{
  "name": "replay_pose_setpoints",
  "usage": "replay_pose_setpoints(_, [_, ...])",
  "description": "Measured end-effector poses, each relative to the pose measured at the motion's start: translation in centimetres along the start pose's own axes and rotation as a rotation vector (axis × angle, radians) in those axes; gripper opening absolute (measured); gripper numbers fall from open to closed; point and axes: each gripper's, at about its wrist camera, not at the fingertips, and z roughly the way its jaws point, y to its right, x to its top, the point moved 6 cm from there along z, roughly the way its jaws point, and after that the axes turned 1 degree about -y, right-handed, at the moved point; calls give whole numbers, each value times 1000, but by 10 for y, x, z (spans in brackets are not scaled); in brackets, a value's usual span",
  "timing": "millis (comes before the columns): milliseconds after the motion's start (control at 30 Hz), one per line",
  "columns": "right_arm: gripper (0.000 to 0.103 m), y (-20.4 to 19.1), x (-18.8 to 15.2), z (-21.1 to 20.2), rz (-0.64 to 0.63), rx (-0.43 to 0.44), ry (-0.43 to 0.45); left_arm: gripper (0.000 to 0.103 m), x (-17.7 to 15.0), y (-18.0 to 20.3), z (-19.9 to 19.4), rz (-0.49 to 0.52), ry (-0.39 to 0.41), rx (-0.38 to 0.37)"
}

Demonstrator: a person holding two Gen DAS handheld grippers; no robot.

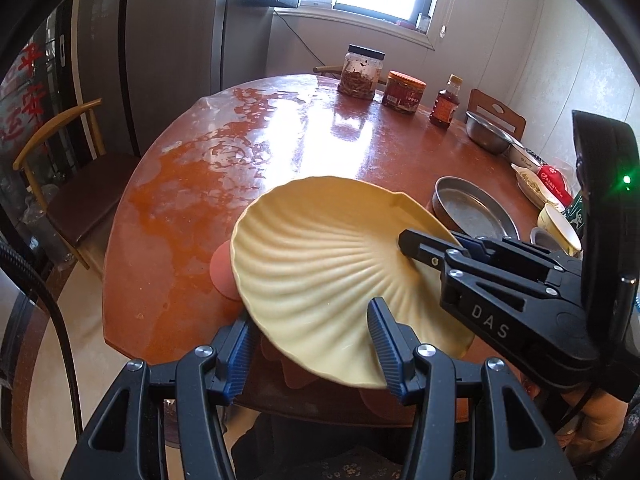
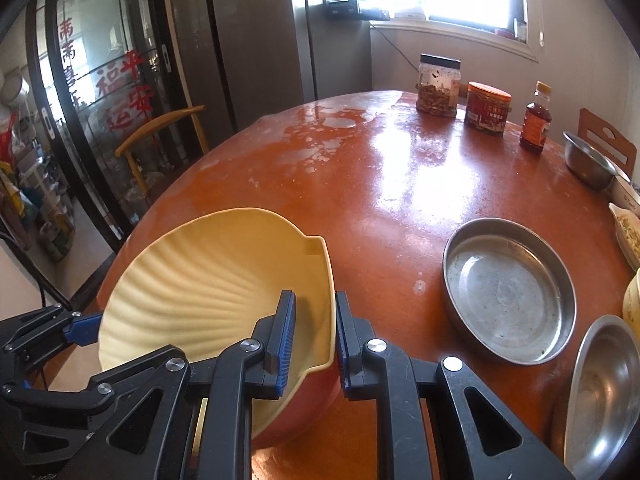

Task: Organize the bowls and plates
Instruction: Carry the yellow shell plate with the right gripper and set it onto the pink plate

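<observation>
Claws grip one cream-yellow, shell-ribbed plate with an orange underside (image 1: pixel 320 264), held tilted above the near edge of the round reddish-brown counter (image 1: pixel 280 140): the left claw (image 1: pixel 312 344) clamps its near rim, and the right claw (image 2: pixel 314 340) is closed narrowly over its right rim. Round shallow steel pan (image 2: pixel 508 288) rests on the counter, well apart to the plate's right.

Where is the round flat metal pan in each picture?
Left wrist view: the metal pan sits at the right, just past the yellow shell plate.
Right wrist view: the metal pan sits right of centre on the table.
Shared landmark: the orange-lidded jar.
</observation>
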Motion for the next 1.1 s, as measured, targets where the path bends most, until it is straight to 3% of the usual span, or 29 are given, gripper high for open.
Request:
replay_pose_setpoints(367, [20,-6,-6,2,-59,-33,6,54,-6,1,8,44,-21,54])
replay_pose_setpoints(933, [21,0,-15,1,-14,4,-17,54,-8,-4,3,25,-10,43])
replay_pose_setpoints(1100, [25,1,-14,-2,-7,7,-9,54,-8,-5,0,26,-7,49])
